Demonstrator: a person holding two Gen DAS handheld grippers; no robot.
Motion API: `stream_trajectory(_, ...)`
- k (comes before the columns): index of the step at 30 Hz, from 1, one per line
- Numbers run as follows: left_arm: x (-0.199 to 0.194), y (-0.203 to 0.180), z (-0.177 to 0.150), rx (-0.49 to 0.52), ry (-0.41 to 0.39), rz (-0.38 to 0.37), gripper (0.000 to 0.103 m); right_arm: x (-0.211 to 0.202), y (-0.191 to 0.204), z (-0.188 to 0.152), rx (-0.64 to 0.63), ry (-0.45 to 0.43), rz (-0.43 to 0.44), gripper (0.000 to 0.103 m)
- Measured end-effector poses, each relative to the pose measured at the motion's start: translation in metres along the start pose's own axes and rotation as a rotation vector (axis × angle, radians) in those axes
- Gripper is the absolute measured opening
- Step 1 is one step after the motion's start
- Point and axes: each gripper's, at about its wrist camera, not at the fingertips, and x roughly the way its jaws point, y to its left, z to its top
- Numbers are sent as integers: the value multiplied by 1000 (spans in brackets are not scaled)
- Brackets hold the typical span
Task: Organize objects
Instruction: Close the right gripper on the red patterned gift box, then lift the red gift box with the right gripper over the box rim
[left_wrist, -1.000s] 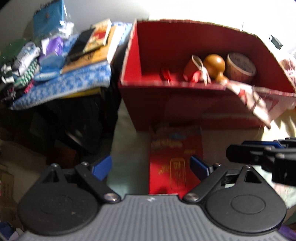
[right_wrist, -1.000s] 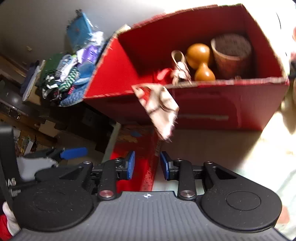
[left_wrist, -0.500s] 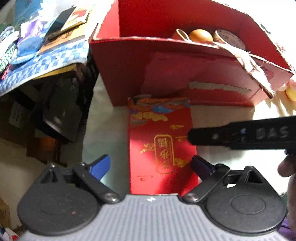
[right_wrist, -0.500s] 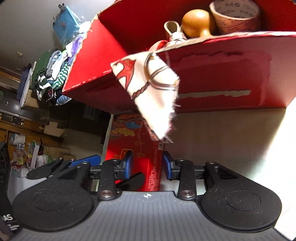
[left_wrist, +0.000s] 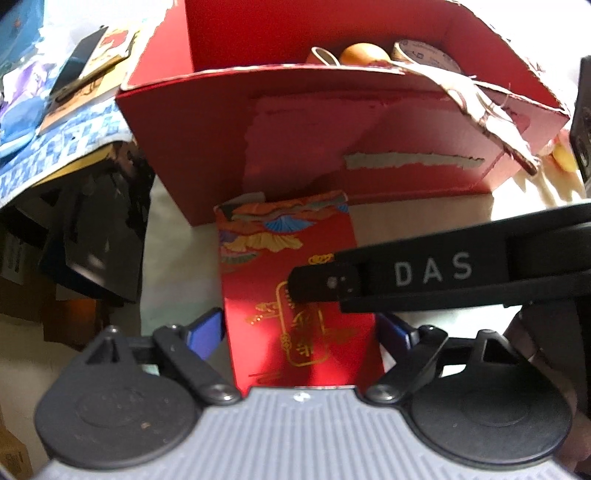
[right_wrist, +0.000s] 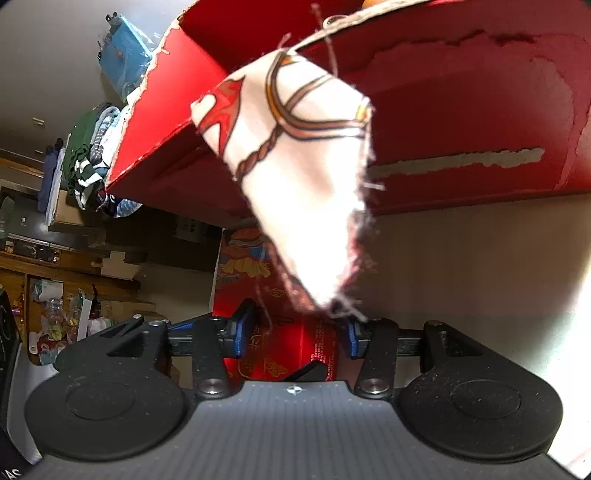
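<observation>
Pale tabletop (left_wrist: 424, 218), cluttered room behind. Red packet (left_wrist: 291, 295) flat just in front of red box (left_wrist: 295, 136). Left gripper (left_wrist: 301, 330) wide astride packet, jaws just narrowing; right gripper (right_wrist: 295, 334) half-open, just widening, nothing gripped. Risk: grippers collide, or dangling cloth (right_wrist: 295, 177) snags.

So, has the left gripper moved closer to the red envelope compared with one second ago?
Yes. The left gripper has come down toward the red envelope, which lies before the red box and now sits between its open fingers.

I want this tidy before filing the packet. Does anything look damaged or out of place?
Yes: the red box has its front surface torn, and a frayed cloth hangs over its rim.
</observation>
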Motion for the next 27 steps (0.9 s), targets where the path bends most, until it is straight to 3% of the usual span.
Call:
stream_trajectory(5, -1, -4, 0, 52, 7, -18, 86, -12, -1, -3, -17, 12, -37, 47)
stream_trajectory(13, -7, -33, 2, 196, 36, -107, 86, -55, -40, -21, 97, -27, -65, 47)
stream_trajectory(19, -11, -79, 3, 363, 21, -157, 86, -100, -65, -42, 172, -131, -106, 47)
stream_trajectory(27, -30, -138, 16, 567, -68, -230, 86, -154, -72, -64, 221, -304, -135, 47)
